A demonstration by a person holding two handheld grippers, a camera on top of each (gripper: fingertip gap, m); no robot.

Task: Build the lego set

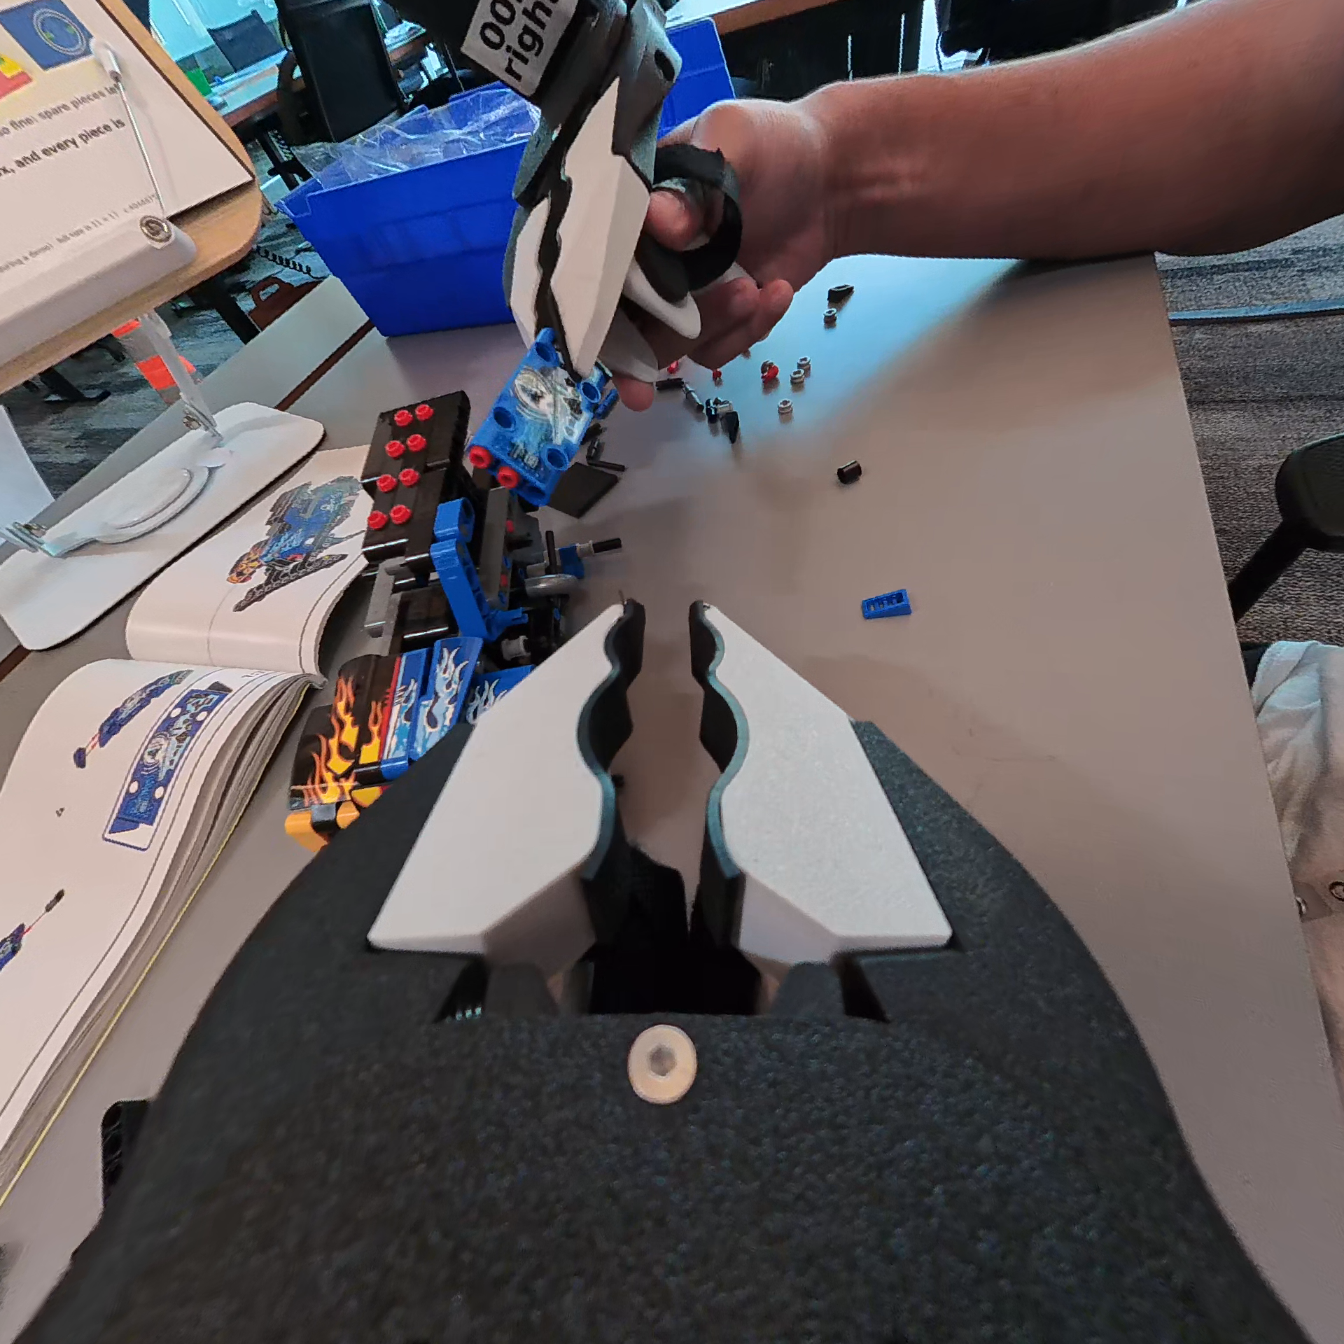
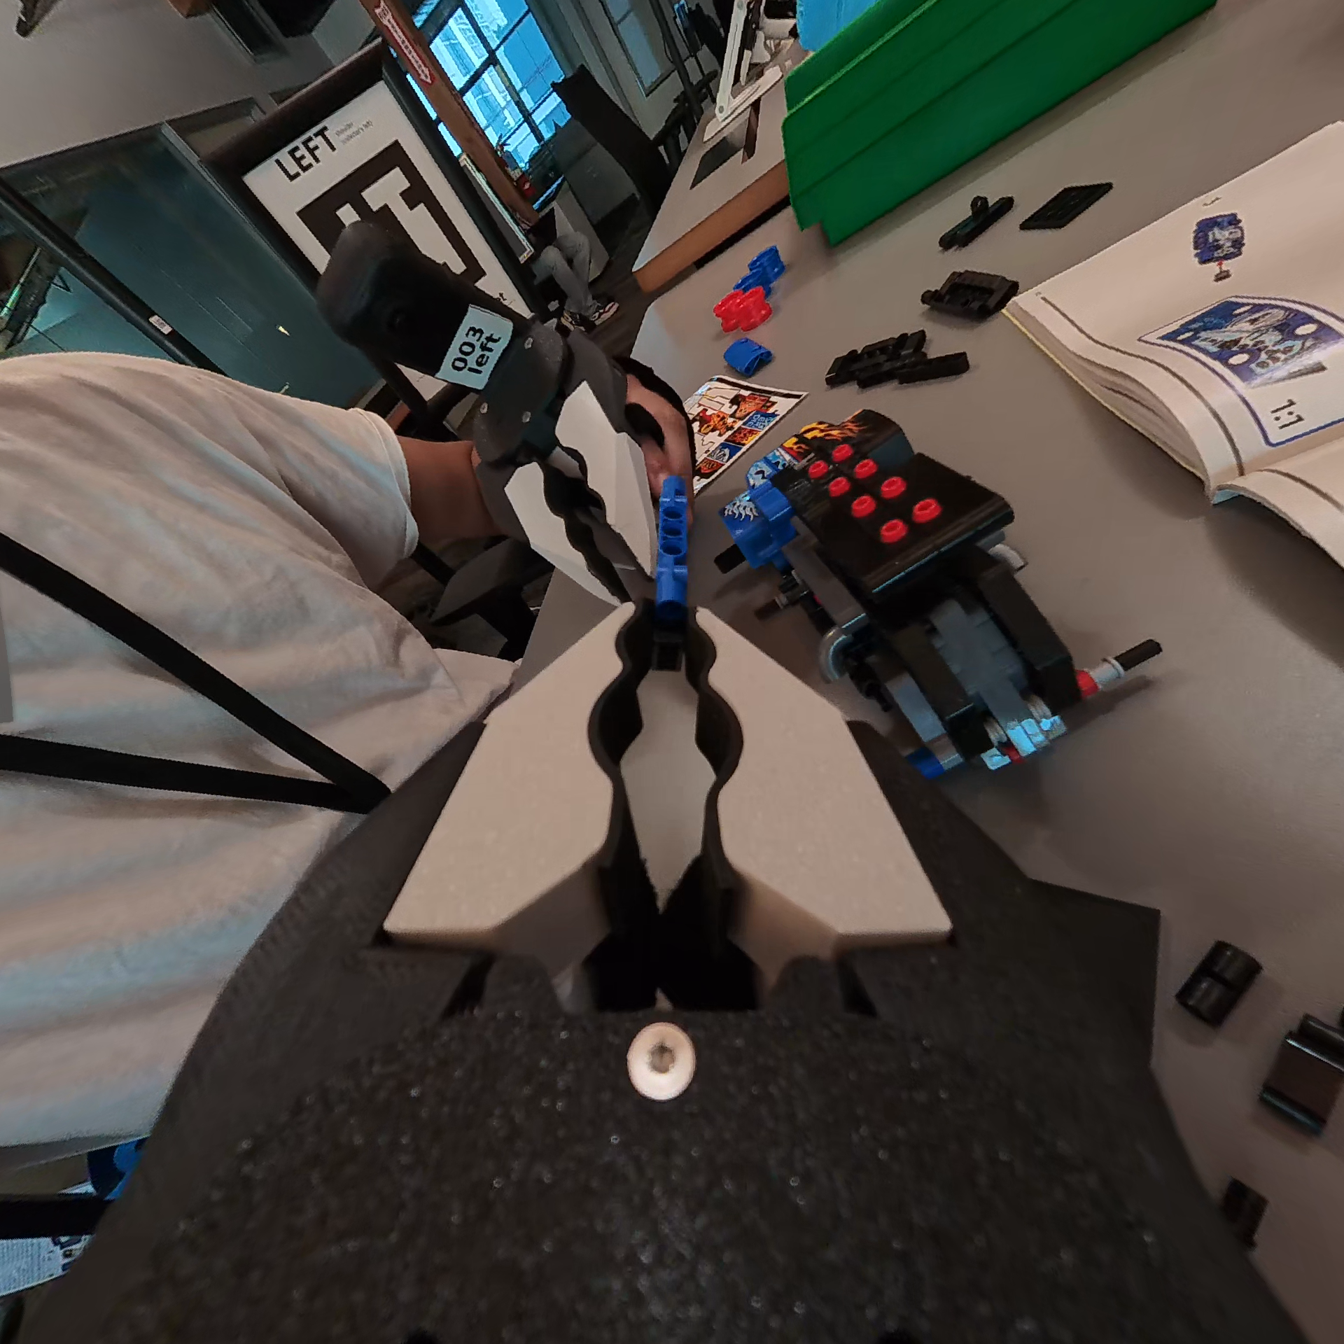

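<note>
My right gripper [image 2: 665, 633] is shut on a blue square panel with a printed sticker, seen edge-on in the right wrist view [image 2: 673, 545]. In the left wrist view the right gripper [image 1: 574, 360] holds this panel [image 1: 534, 425] tilted, with two red pins on its lower edge, just above the far end of the Lego vehicle [image 1: 436, 538]. The vehicle [image 2: 909, 574] is black and blue, with red studs on top and flame stickers. My left gripper [image 1: 665, 611] is slightly open and empty, hovering beside the vehicle. It also shows in the right wrist view [image 2: 629, 582].
An open instruction booklet [image 1: 145, 764] lies left of the vehicle. A blue bin [image 1: 422, 240] and a document stand [image 1: 109, 182] sit behind. Small loose parts [image 1: 785, 378] and a blue piece [image 1: 886, 604] lie on the table. Green bins [image 2: 945, 94], black beams [image 2: 902, 360] and a sticker sheet [image 2: 742, 422] sit farther off. The blue piece [image 1: 886, 604] sits 9 cm or so from the ends of my left fingers.
</note>
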